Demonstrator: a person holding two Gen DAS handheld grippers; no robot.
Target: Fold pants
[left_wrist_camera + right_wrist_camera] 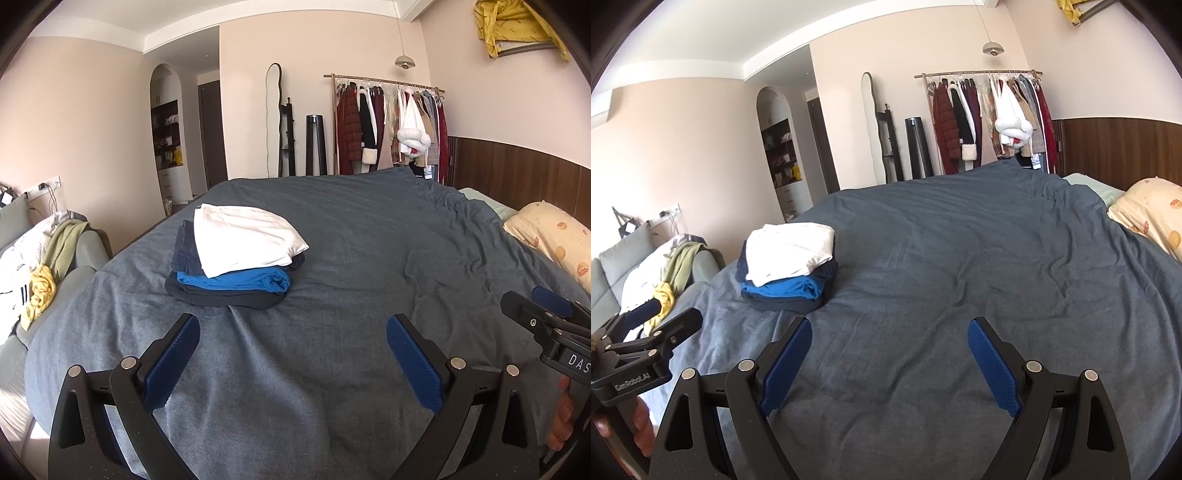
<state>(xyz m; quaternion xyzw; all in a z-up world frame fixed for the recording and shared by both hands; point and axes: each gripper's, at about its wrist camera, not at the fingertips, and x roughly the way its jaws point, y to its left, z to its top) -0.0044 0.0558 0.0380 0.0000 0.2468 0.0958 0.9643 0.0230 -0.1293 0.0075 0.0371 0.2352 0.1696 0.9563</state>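
While both tongs hovered over the near edge of the bed (369, 236), the left tongs (293, 354) and right tongs (889, 356) stood spread wide with nothing between them, probably because no garment lay within reach to grip. A stack of folded pants (236, 262) sat on the grey-blue duvet, far and to the left of both tongs, well apart from them. It looked tidy: a white pair on top, dark navy beneath, a bright blue pair, then a dark one at the bottom, edges roughly squared. More clothes lay heaped on the sofa (701, 266) at the left, perhaps the next to fold.
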